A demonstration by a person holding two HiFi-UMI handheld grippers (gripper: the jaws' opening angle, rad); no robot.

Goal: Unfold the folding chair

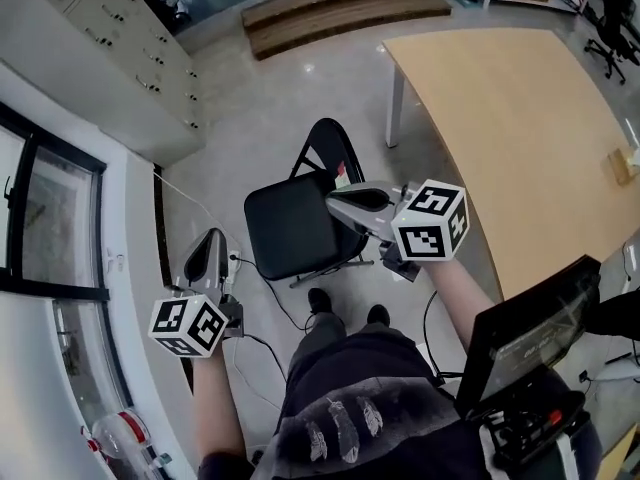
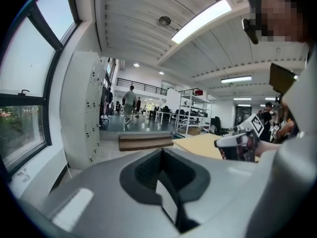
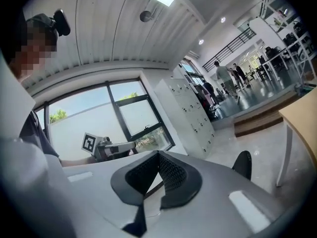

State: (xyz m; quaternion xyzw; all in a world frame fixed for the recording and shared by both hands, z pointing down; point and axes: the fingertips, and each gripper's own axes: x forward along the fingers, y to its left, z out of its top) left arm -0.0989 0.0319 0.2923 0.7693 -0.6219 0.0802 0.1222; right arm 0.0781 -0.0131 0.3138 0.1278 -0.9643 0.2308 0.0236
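The black folding chair stands opened on the floor, its seat (image 1: pixel 290 226) level and its backrest (image 1: pixel 330 150) upright behind it. My right gripper (image 1: pixel 338 200) hovers over the seat's right edge, shut and holding nothing. My left gripper (image 1: pixel 210 240) is raised to the left of the chair, apart from it, also shut and empty. In the left gripper view the jaws (image 2: pixel 161 166) are together and the right gripper (image 2: pixel 238 144) shows beyond them. In the right gripper view the closed jaws (image 3: pixel 158 171) point toward the window, with the chair's backrest (image 3: pixel 242 164) at the right and the left gripper (image 3: pixel 112 147) at the left.
A light wooden table (image 1: pixel 520 118) stands right of the chair. Grey lockers (image 1: pixel 110 58) and a window wall (image 1: pixel 40 228) run along the left. Wooden steps (image 1: pixel 340 8) lie beyond. A cable (image 1: pixel 275 303) trails on the floor by my feet. People (image 2: pixel 130 103) walk in the distance.
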